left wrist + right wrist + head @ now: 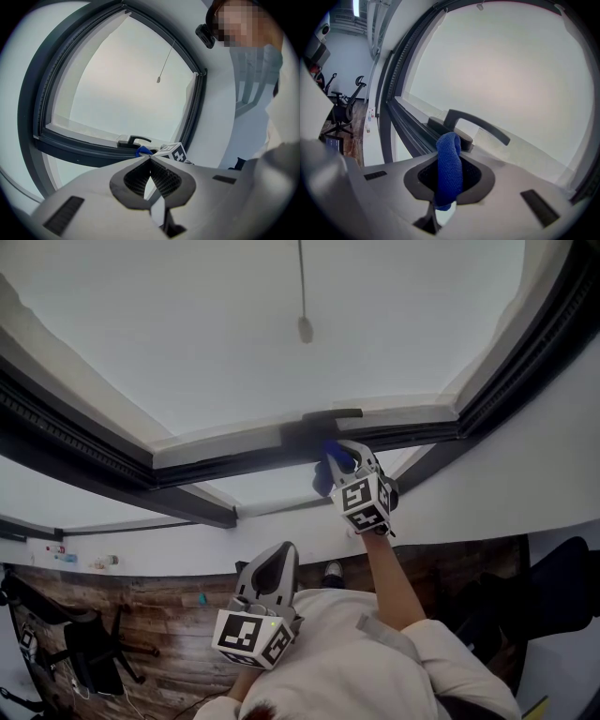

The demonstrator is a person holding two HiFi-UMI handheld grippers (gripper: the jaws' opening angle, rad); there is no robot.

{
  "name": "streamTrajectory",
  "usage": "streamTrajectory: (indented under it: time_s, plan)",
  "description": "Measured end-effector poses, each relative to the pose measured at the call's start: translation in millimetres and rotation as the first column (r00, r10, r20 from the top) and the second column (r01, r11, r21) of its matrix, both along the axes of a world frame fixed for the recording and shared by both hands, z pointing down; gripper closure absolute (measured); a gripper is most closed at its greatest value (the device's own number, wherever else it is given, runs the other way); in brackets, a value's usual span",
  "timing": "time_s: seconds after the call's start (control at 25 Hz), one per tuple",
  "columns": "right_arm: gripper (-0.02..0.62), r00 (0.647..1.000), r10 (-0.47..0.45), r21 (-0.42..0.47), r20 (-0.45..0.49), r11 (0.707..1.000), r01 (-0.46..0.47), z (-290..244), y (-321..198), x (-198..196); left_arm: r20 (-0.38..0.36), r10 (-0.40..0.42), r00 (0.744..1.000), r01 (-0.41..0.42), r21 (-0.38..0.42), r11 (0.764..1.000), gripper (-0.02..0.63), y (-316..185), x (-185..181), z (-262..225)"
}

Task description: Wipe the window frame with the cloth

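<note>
While the right gripper [450, 164] pinches the blue cloth [449, 145] for wiping, apparently just beside the handle [480, 125] on the lower rail of the window frame [412, 136], the left gripper [150, 158], jaws together and empty, hangs clear.

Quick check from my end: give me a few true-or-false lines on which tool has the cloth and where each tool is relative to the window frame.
1. The right tool is shut on the blue textured cloth. True.
2. The left tool grips a second cloth. False: its jaws are together with nothing between them.
3. The cloth is up close to the dark lever window handle on the dark grey window frame. True.
4. The left tool is raised to the frame beside the right one. False: it is low, near the person's chest, well apart from the frame.
</note>
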State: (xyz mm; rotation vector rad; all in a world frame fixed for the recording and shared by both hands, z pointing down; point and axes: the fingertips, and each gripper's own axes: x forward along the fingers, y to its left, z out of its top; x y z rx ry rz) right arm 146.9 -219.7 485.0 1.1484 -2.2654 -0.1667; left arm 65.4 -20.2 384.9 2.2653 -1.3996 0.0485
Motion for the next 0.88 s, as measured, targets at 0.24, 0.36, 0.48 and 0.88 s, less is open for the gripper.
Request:
streamTrajectory:
  time_s: [0.24,0.36,0.48,0.88]
  plan:
    - [0.546,1.0,-0.002,0.008,-0.002,1.0,0.002,-0.2,-2.0,14.3,0.003,-0.017,1.0,0.017,0.014,1.0,0.6,2.5,9.1,-1.2]
    - [0.546,1.0,0.0,0.011,-0.01,1.0,0.0,-0.6,-2.3,22.3,0.003,-0.039,0.999,0.038,0.008,0.999,0.601,6.3,11.6,-0.3]
    - [0.546,1.0,0.005,0.013,-0.014,1.0,-0.005,-0.6,-3.9,31.9,-0.003,-0.06,0.998,0.06,0.002,0.998,0.601,9.6,14.8,1.2]
    - [0.546,1.0,0.005,0.021,-0.005,1.0,-0.005,-1.7,-6.8,53.5,-0.004,-0.096,0.995,0.096,-0.005,0.995,0.6,16.1,29.6,5.6]
